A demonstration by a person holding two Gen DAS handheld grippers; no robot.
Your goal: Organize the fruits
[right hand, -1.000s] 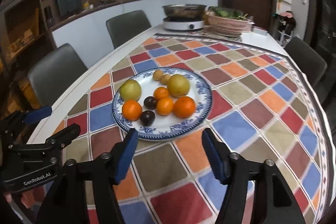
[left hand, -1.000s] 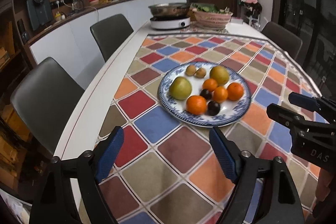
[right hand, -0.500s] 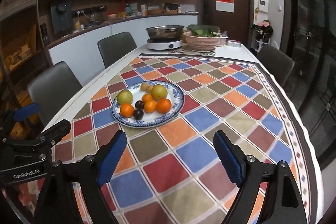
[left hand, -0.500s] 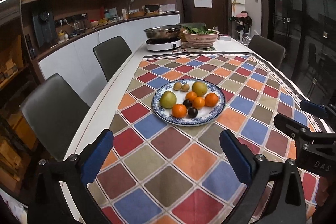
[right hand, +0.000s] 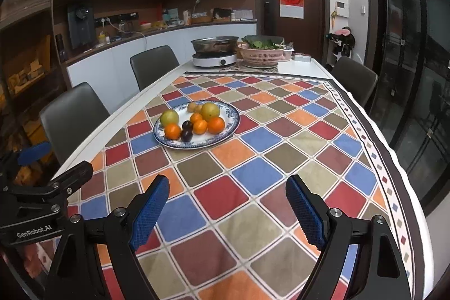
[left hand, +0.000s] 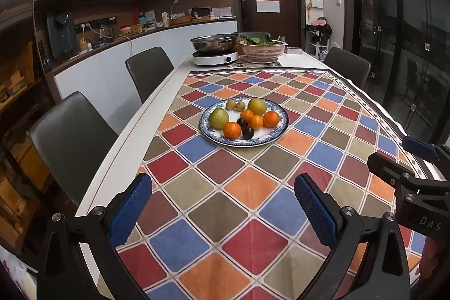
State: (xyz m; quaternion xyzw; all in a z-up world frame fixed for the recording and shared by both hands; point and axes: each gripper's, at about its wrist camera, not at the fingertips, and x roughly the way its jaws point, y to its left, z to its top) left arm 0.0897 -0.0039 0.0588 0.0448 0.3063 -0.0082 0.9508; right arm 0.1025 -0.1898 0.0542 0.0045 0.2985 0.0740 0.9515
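A blue-rimmed plate (left hand: 277,132) (right hand: 230,128) sits on the checked tablecloth (left hand: 247,187), holding several fruits: two green-yellow pears (left hand: 218,118), several oranges (left hand: 232,130), two dark plums (left hand: 248,132) and two small brown fruits (left hand: 231,104). My left gripper (left hand: 223,204) hovers over the cloth well short of the plate, open, nothing between its blue pads. My right gripper (right hand: 225,204) is likewise open and empty, the plate ahead to its left. Each gripper shows at the edge of the other's view.
At the table's far end stand a metal pot on a white cooker (left hand: 215,56) and a pink basket of greens (left hand: 263,49). Grey chairs (left hand: 70,137) line the left side; another chair (left hand: 348,66) is at the far right. Counter and shelves run behind.
Both grippers pulled back from the plate and rose a little, so the plate now looks smaller and farther. Both sets of jaws opened wider.
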